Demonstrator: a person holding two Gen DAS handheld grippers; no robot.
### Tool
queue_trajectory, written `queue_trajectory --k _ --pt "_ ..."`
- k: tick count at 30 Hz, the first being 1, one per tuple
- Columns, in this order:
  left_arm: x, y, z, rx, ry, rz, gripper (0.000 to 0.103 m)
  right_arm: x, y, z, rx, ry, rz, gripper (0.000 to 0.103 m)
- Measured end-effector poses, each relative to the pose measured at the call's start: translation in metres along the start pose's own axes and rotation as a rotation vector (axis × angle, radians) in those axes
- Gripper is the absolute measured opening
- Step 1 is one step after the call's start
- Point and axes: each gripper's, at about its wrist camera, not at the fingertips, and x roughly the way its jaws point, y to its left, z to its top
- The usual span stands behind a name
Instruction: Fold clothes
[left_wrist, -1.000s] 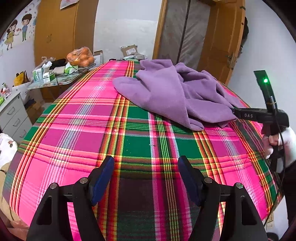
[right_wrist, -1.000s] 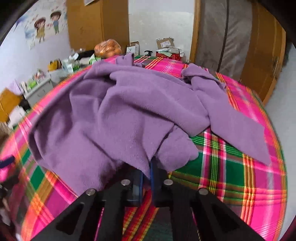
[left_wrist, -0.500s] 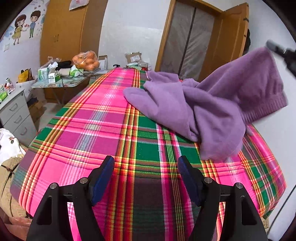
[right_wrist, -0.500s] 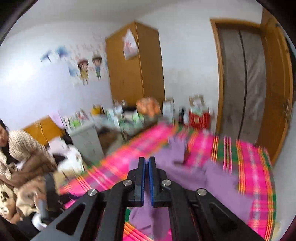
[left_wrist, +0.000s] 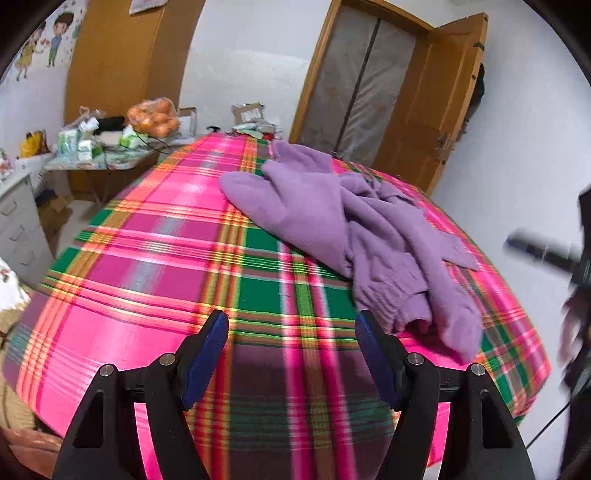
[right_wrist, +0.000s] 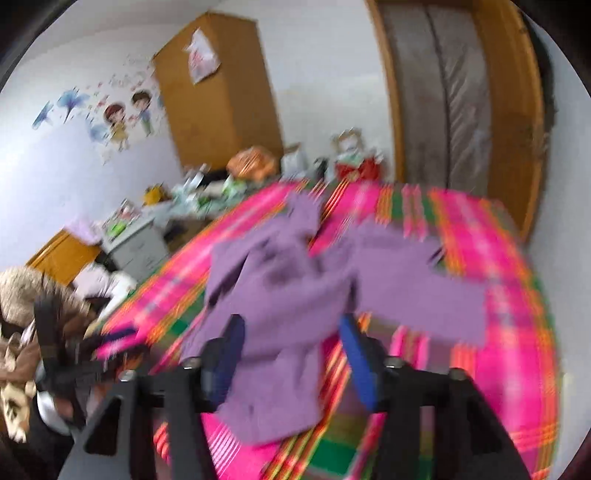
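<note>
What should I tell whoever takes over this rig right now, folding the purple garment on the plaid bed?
Left gripper: open, empty, hovering over the near part of the plaid bedcover.
Right gripper: jaws have just been opening; the pads stand apart and do not pinch the cloth seen between them. View is blurred.
Purple garment: loose crumpled heap on the bedcover's far right side, ribbed cuff nearest the left gripper.
Done: no fold visible.
Left: spread it flat, then fold.
</note>
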Motion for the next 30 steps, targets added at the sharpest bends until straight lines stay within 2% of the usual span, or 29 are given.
queue_trajectory --k 3,7,11,12,13,14,15,18,22,25,28,29,30 --pt "0.003 -0.005 -0.003 -0.010 0.016 -0.039 0.073 0.023 0.025 -0.030 -0.069 0.081 0.033 0.056" --pt "0.004 -0.009 -0.006 -0.006 0.027 -0.025 0.073 0.049 0.067 -0.052 -0.227 0.146 0.030 0.057" --pt "0.003 -0.008 -0.006 -0.004 0.034 -0.009 0.073 0.075 0.081 -0.062 -0.340 0.185 -0.053 0.056" --pt "0.003 -0.008 -0.007 -0.003 0.035 -0.005 0.073 0.080 0.082 -0.063 -0.353 0.187 -0.084 0.049" --pt "0.003 -0.007 -0.007 -0.003 0.037 -0.001 0.073 0.083 0.081 -0.063 -0.356 0.184 -0.116 0.024" --pt "0.003 -0.007 -0.007 -0.001 0.038 0.001 0.073 0.080 0.076 -0.061 -0.337 0.170 -0.133 0.012" --pt "0.003 -0.008 -0.007 0.003 0.038 -0.001 0.073 0.076 0.068 -0.057 -0.308 0.152 -0.135 0.006" --pt "0.005 -0.015 -0.009 0.023 0.038 -0.022 0.073 0.056 0.042 -0.044 -0.223 0.073 -0.157 0.005" --pt "0.010 -0.032 -0.012 0.053 0.046 -0.087 0.073 0.029 -0.003 -0.030 -0.089 -0.022 -0.212 0.005" --pt "0.015 -0.045 -0.014 0.086 0.052 -0.121 0.073 0.017 -0.036 -0.025 0.007 -0.054 -0.244 0.004" --pt "0.027 -0.058 -0.014 0.117 0.071 -0.111 0.073 0.014 -0.061 -0.027 0.082 -0.060 -0.244 0.004" --pt "0.031 -0.061 -0.015 0.125 0.080 -0.098 0.070 0.015 -0.067 -0.028 0.104 -0.059 -0.237 0.004" --pt "0.037 -0.063 -0.015 0.132 0.093 -0.084 0.063 0.015 -0.072 -0.029 0.119 -0.058 -0.231 0.004"
